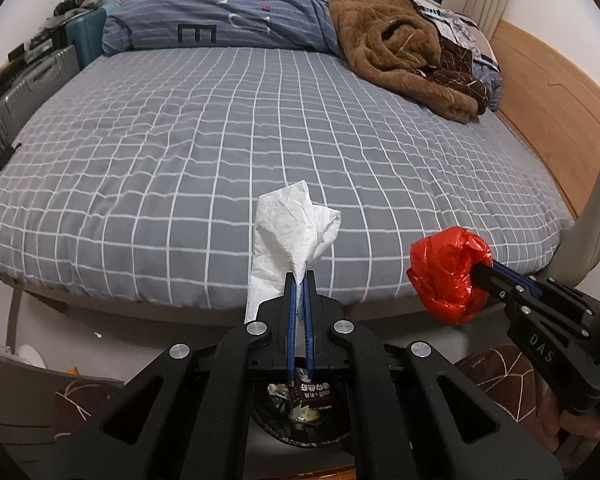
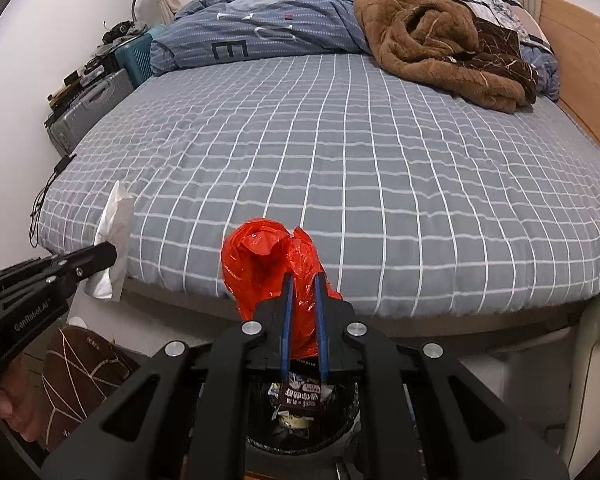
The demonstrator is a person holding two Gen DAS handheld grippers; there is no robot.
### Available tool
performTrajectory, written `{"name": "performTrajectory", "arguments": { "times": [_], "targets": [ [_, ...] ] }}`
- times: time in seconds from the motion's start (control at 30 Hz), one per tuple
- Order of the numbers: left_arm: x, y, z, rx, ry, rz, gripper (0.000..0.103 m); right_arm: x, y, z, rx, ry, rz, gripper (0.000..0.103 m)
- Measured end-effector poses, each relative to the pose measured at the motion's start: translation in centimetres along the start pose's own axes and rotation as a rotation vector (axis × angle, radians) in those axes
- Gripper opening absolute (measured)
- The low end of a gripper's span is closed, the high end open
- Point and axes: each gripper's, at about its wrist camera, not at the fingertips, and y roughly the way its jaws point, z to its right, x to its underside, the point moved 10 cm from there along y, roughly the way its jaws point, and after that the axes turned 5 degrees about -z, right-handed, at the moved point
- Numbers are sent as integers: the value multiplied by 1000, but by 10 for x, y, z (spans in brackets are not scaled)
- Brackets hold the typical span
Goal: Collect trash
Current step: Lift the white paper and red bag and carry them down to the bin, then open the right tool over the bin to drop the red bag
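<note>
The left gripper [image 1: 299, 276] is clenched on a crumpled white paper tissue [image 1: 290, 232] that sticks up past its blue fingertips, and the right gripper [image 2: 303, 280] is clamped on a scrunched red plastic bag [image 2: 268, 264] bulging ahead of its tips. Beneath both tongs sits a round dark trash bin [image 2: 342, 420] holding wrappers, among them a brown packet [image 2: 300, 396] with white print too small to read. Beyond the tips stretches a grey bedsheet with a white grid [image 1: 204, 148]; the right tong's body reads "DAS" and the left's "GenRobot.AI", while the far blue duvet [image 2: 260, 28] shows a large "E".
</note>
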Motion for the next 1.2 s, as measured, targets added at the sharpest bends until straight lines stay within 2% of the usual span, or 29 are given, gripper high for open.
{"name": "performTrajectory", "arguments": {
  "times": [0.27,0.9,1.2],
  "targets": [
    [28,11,-1,-20,6,-25,3,34,18,-3,-2,6,-53,10],
    [110,93,-13,-13,-13,-207,3,102,85,-3,-17,20,-214,10],
    [132,126,-23,-21,-23,-277,3,129,122,-6,-20,15,-306,10]
  ]
}}
